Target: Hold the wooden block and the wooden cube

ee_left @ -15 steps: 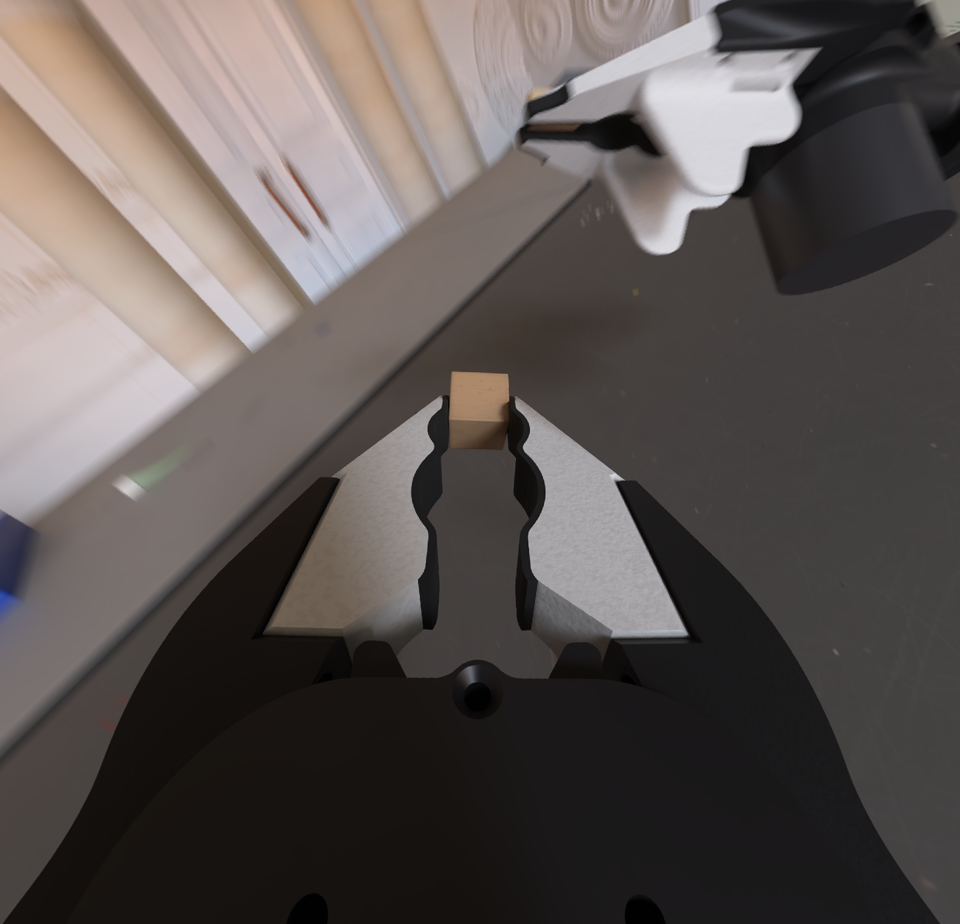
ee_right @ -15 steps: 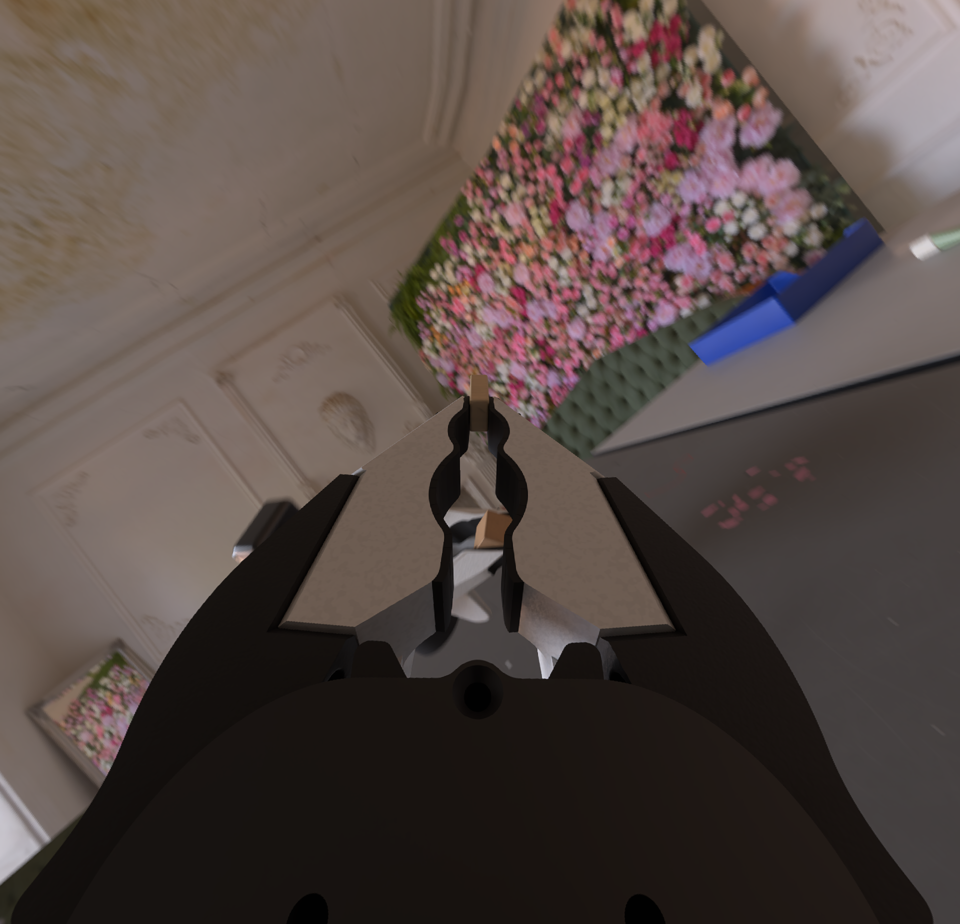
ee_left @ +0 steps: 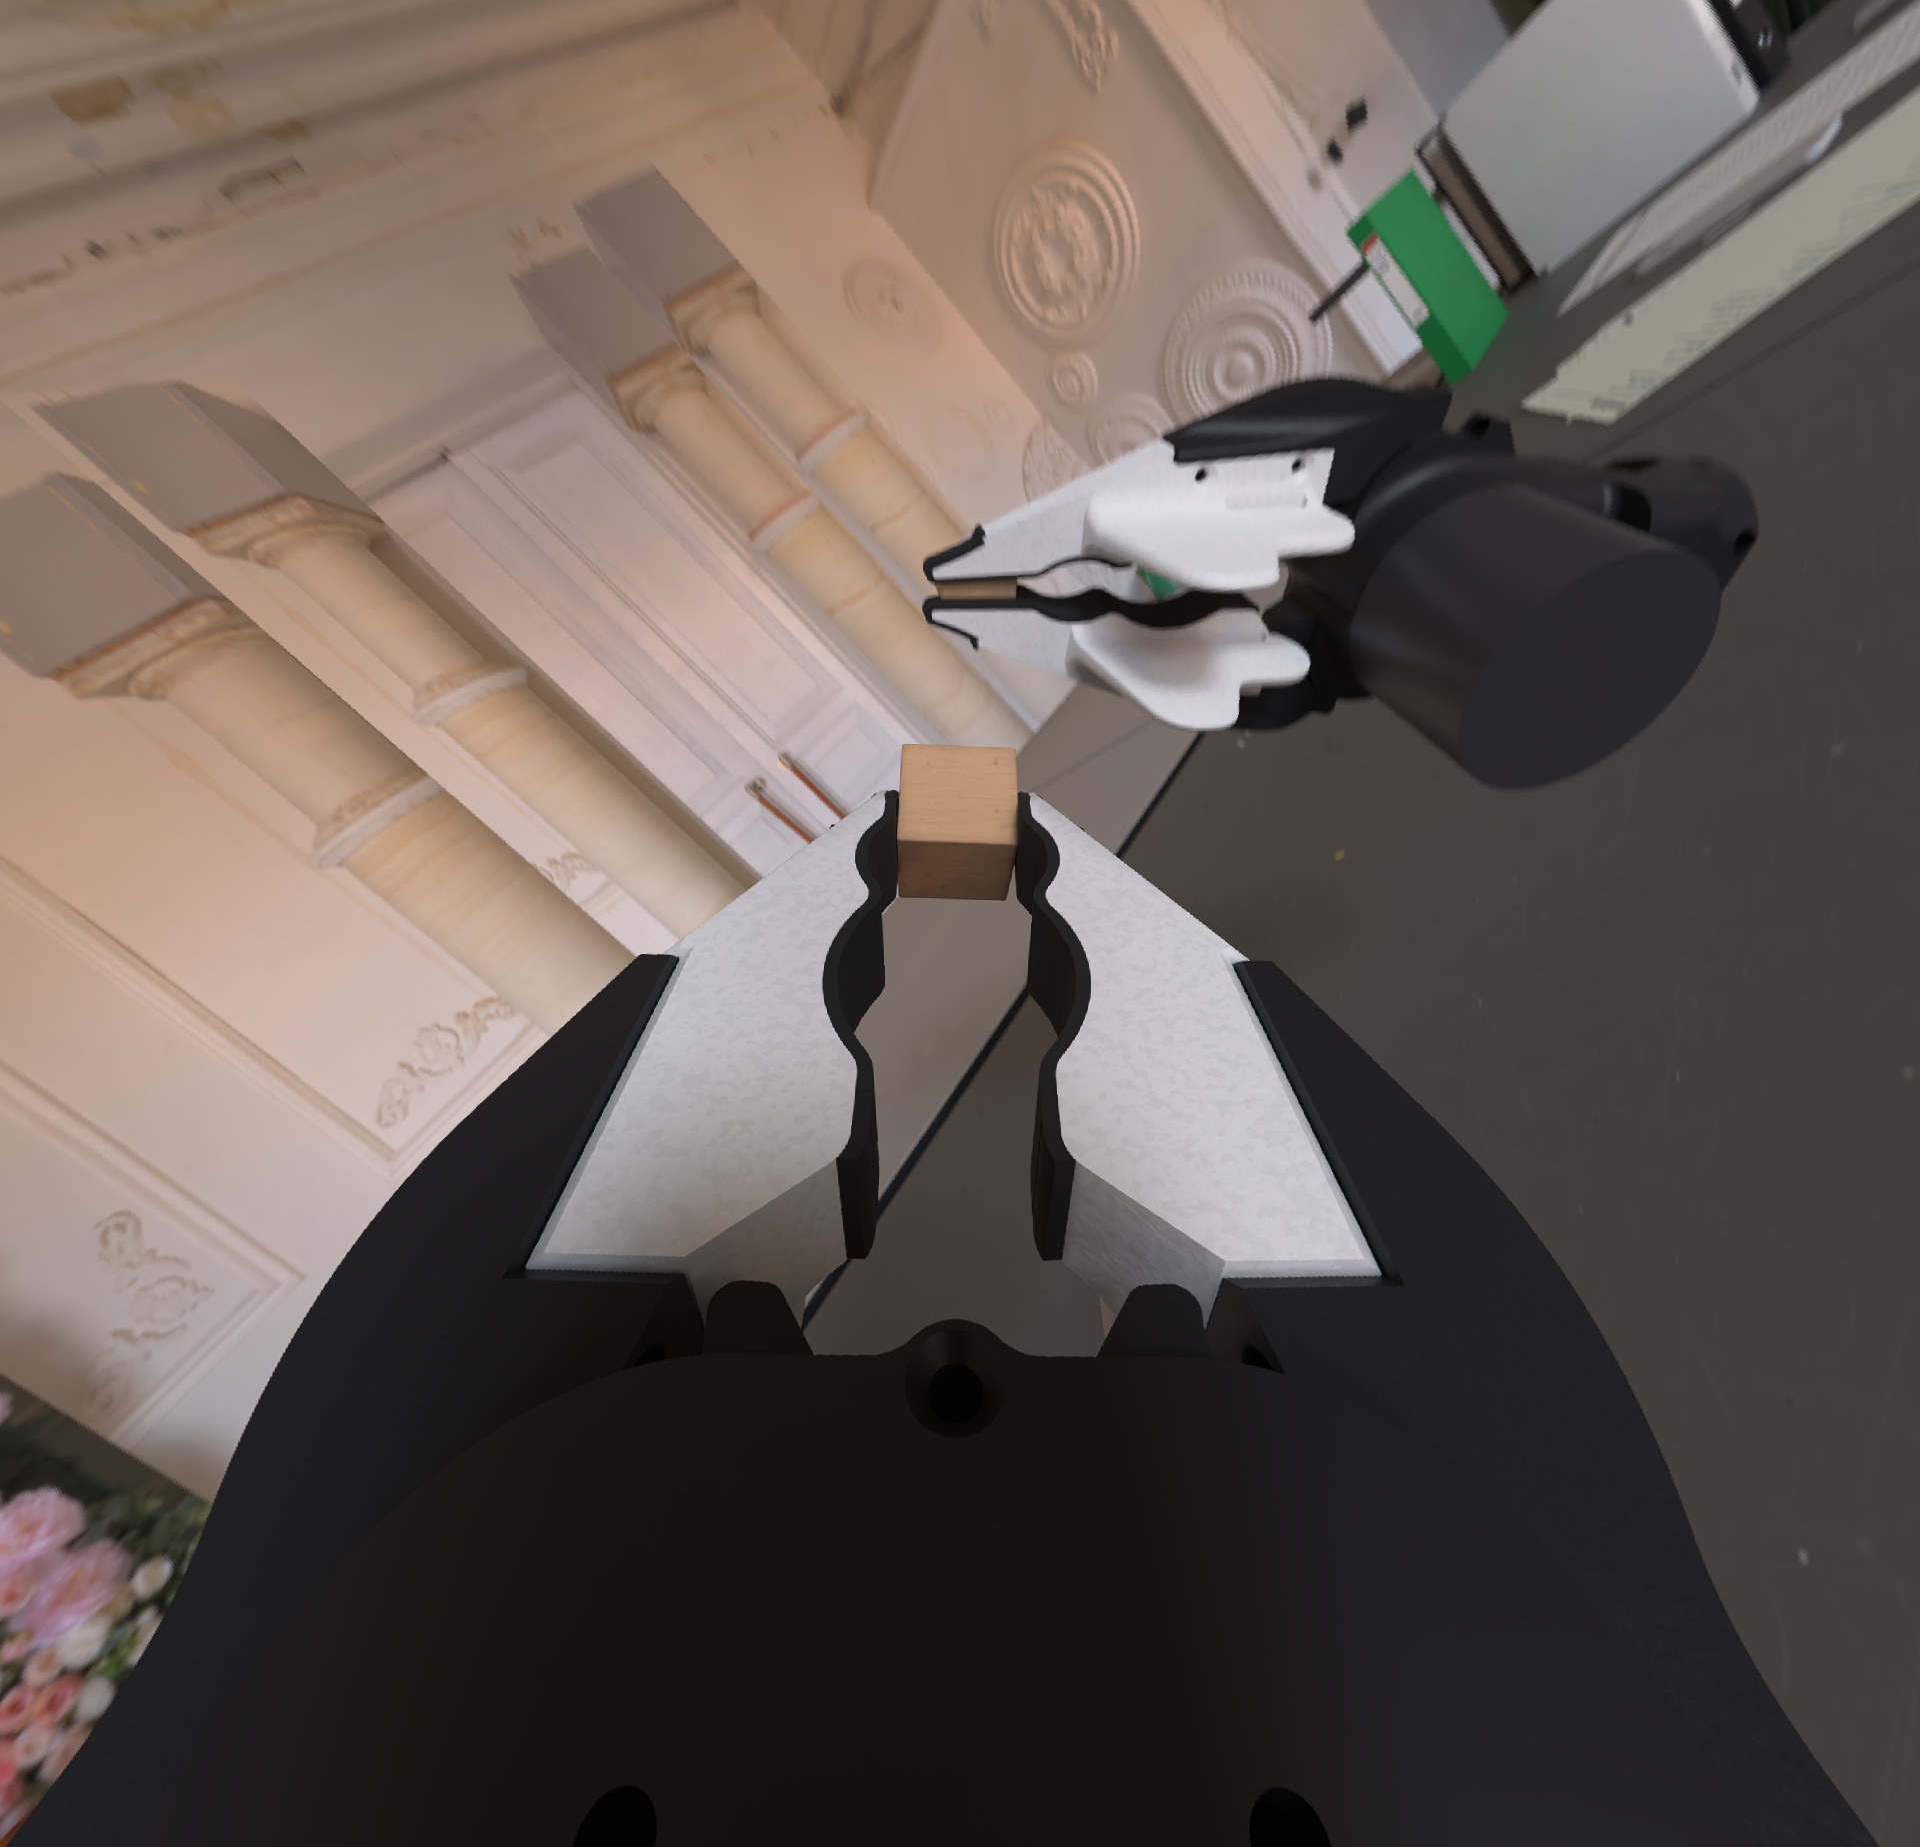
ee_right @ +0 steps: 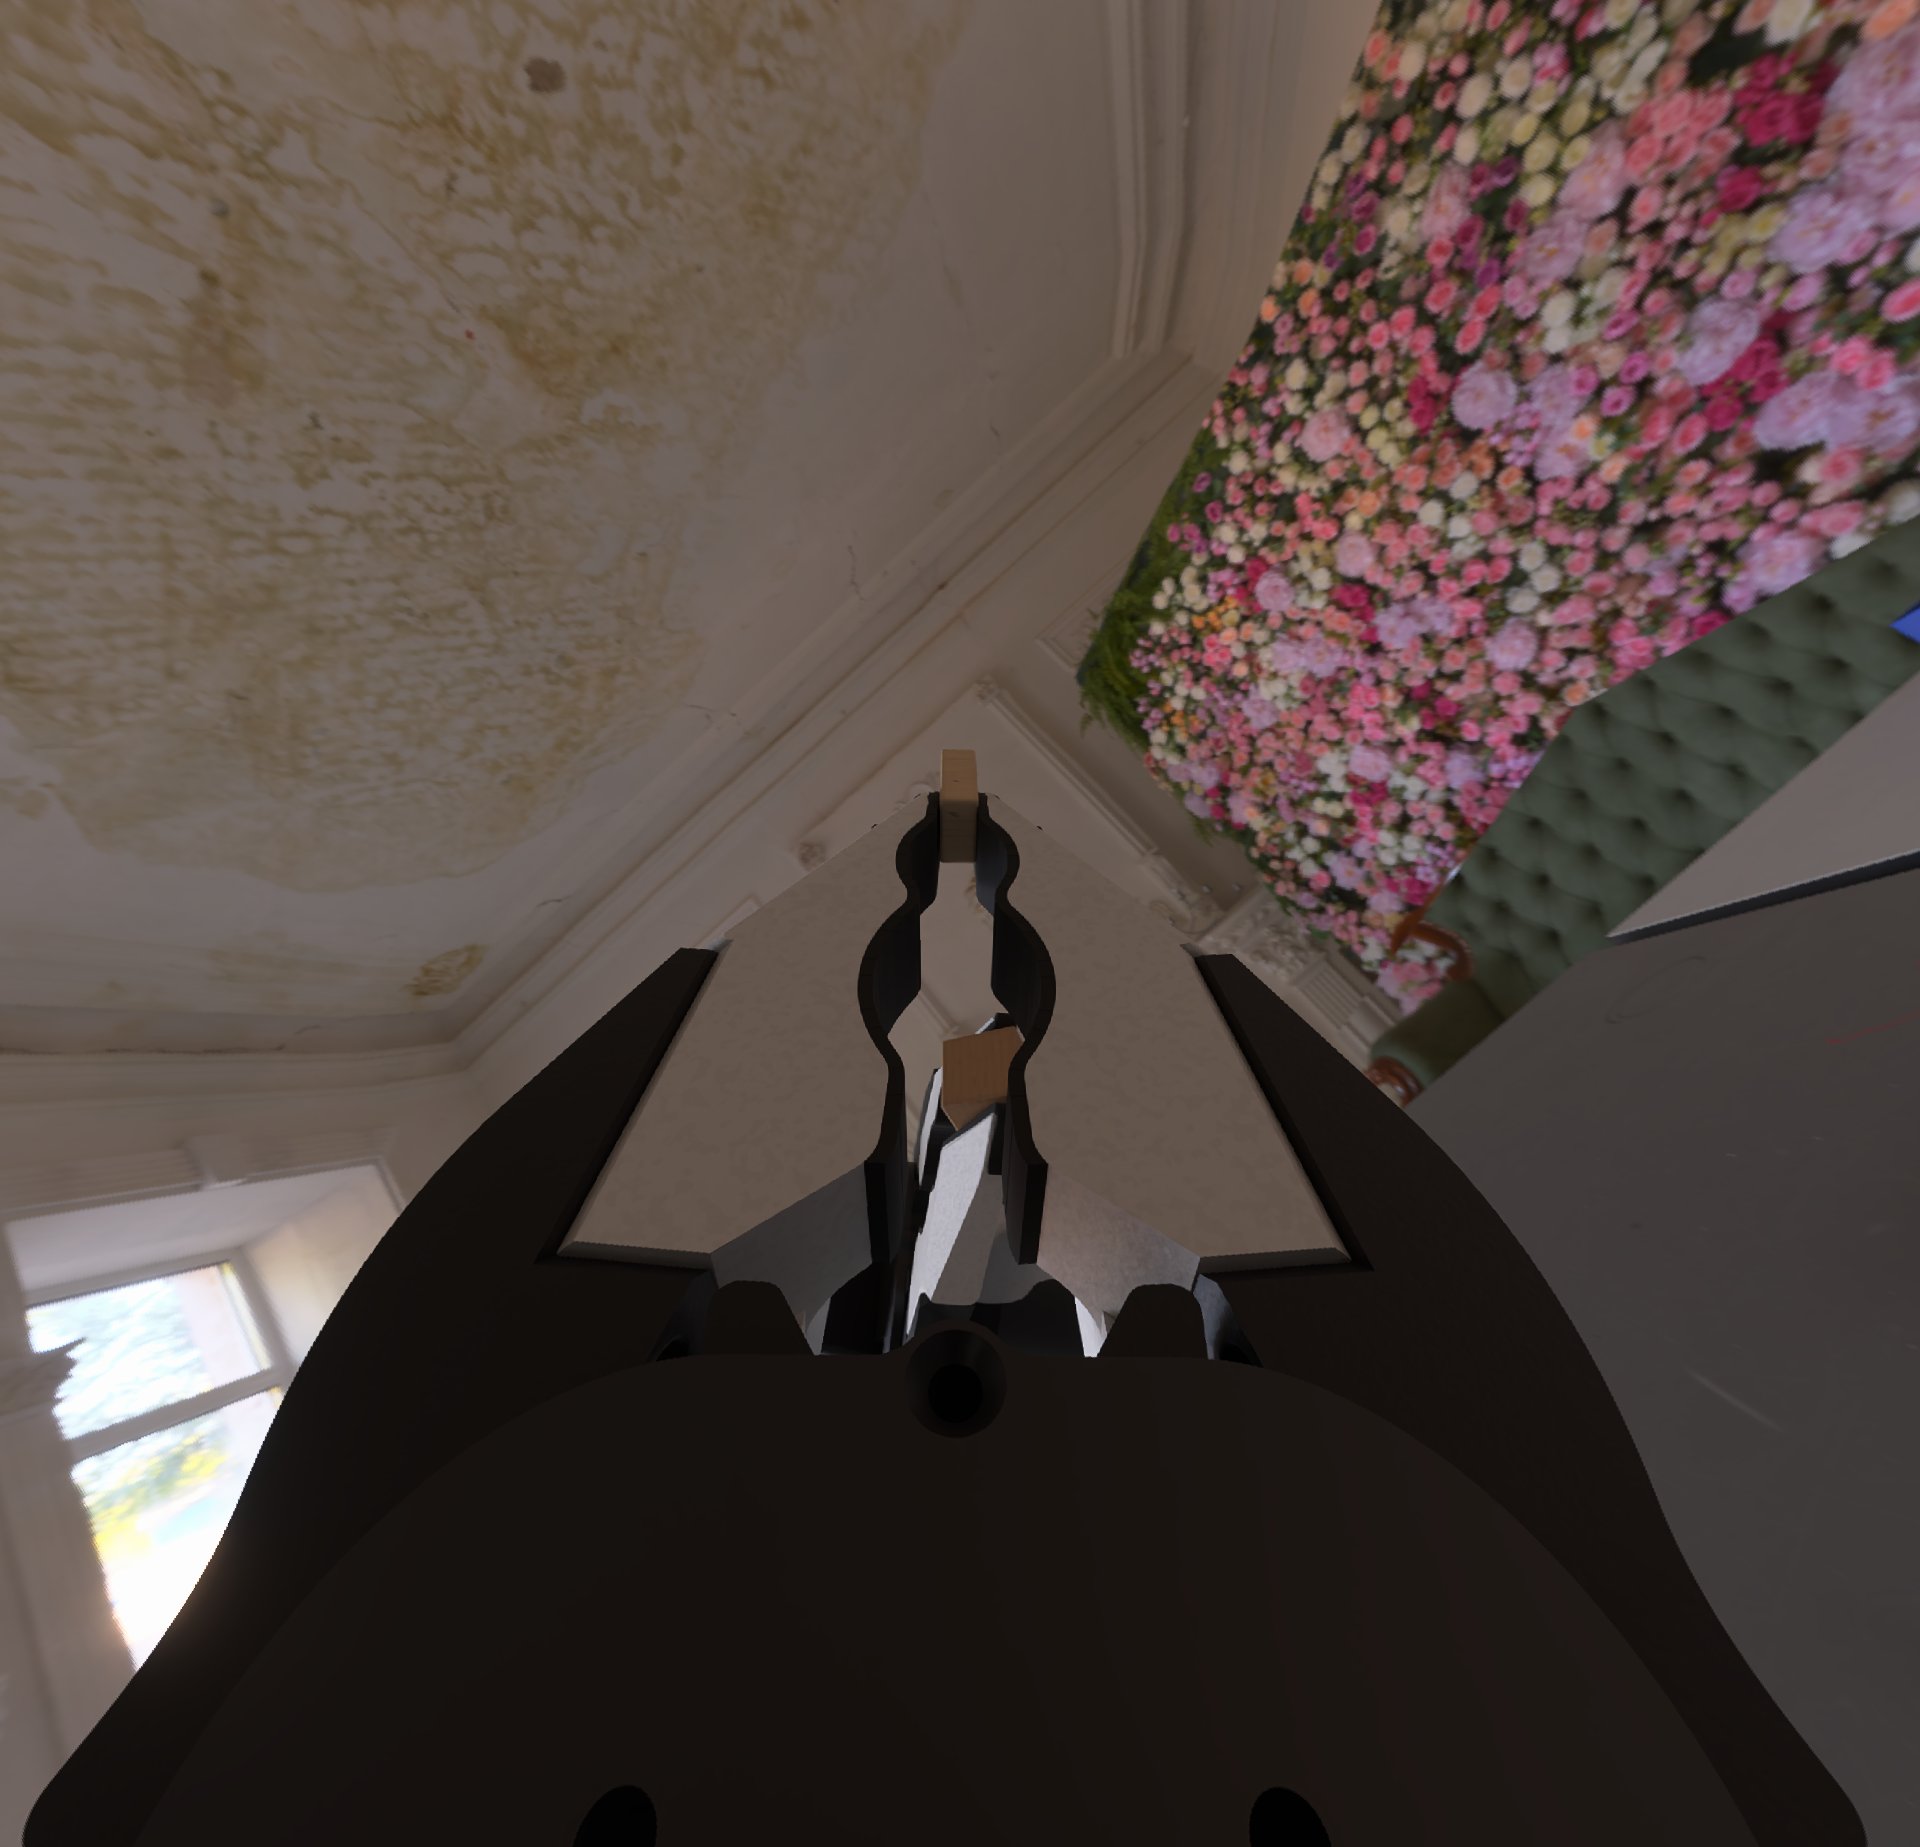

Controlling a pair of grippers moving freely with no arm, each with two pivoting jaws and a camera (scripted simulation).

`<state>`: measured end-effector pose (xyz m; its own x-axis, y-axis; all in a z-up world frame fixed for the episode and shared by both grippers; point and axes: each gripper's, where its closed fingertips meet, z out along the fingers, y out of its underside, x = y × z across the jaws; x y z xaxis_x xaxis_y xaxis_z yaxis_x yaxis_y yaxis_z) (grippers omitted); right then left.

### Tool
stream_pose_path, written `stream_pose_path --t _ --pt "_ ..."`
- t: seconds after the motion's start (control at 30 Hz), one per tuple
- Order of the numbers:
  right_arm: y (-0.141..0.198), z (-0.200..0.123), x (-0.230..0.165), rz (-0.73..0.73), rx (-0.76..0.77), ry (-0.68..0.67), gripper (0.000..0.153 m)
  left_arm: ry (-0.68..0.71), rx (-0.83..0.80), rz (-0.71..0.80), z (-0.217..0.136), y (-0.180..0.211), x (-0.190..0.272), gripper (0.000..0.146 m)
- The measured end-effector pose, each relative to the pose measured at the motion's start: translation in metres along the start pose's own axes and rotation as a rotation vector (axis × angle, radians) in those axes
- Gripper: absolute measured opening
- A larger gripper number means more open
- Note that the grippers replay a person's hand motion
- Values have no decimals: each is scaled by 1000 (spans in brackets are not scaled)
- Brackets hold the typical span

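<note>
The left gripper (ee_left: 956,841) is clamped on the wooden cube (ee_left: 955,823), which sits squarely between its fingertips, one face pressed by each pad, with its far end poking a little past the tips. Ahead of it and to its upper right the right gripper (ee_left: 961,592) hangs in the air, well apart, its white fingers (ee_left: 1039,540) pointing to the left across the view. A thin tan piece, the wooden block (ee_left: 975,591), is pinched at its very tips.

In its own view the right gripper (ee_right: 960,821) is closed tight on the wooden block (ee_right: 959,805), seen edge-on as a narrow slab standing between the fingertips and reaching just beyond them. Through the gap between its fingers, lower down, the wooden cube (ee_right: 979,1070) shows with part of the left gripper's pale fingers (ee_right: 951,1205) beneath it.

Beyond the left gripper, to its right, lies a dark grey table (ee_left: 1558,966); at its far edge stand a green box (ee_left: 1429,275) and a white box (ee_left: 1579,104). A wall of pink flowers (ee_right: 1558,395) fills the upper right past the right gripper.
</note>
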<state>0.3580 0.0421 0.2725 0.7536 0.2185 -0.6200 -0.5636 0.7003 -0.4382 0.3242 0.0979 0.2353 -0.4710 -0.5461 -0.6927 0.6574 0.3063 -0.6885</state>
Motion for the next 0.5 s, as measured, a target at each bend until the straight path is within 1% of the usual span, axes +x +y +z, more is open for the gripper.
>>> stream_pose_path --t 0.07,0.1,0.2,0.3,0.4,0.5 --pt "0 -3 8 -35 -8 31 5 33 -58 -5 1 16 4 21" --pt "-1 -6 12 -61 -13 50 5 70 -103 -33 2 28 8 21" --pt "-5 -17 33 -132 -21 145 5 160 -278 -150 3 79 24 21" --pt "-10 -32 58 -130 -8 238 5 216 -415 -301 2 122 39 21" --pt "-10 -45 79 -118 -2 309 5 223 -453 -416 5 142 45 21" --pt "-9 -54 92 -109 -2 341 5 237 -486 -451 7 152 51 21"
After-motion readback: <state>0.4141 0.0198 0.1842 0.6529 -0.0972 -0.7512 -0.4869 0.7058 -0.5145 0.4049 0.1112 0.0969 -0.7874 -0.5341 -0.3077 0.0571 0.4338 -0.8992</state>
